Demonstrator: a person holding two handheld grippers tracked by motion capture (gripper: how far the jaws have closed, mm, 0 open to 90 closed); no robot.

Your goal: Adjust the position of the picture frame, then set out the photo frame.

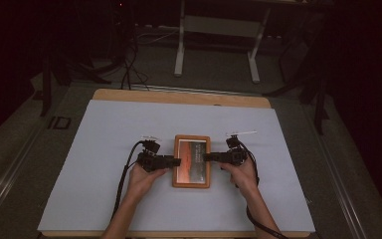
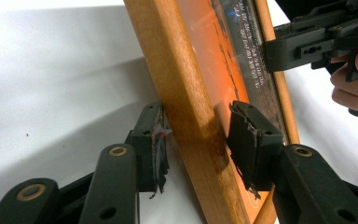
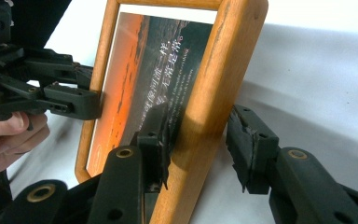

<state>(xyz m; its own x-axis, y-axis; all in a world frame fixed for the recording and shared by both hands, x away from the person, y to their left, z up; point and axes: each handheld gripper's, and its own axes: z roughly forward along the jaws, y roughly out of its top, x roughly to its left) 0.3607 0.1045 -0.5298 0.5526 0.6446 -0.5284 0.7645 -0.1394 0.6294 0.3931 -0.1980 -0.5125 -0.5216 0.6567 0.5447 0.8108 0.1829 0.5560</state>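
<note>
Nearest the counter's (image 1: 104, 149) front edge, two forearms come in, each hand holding a claw aimed inward at the frame (image 1: 192, 161), which lies flat near the middle of the white sheet covering the counter. The left claw (image 1: 177, 161) straddles the frame's left rail: in the left gripper view its jaws stand spread, one pad (image 2: 154, 140) just outside the wood and the other pad (image 2: 249, 140) over the glass, with gaps on both sides, so nothing is pinched. The right claw (image 1: 206, 157) straddles the frame's right rail the same way; in the right gripper view one pad (image 3: 156, 140) sits over the picture close against the rail's inner side, the other pad (image 3: 251, 149) stands apart from the rail's outer side, so it too is spread and loose. The frame is wooden with rounded corners, holding an orange and dark print with pale lettering. Beyond the frame, past the counter's far wooden edge, white legs (image 1: 180, 50) of a stand rise from a dim floor.
</note>
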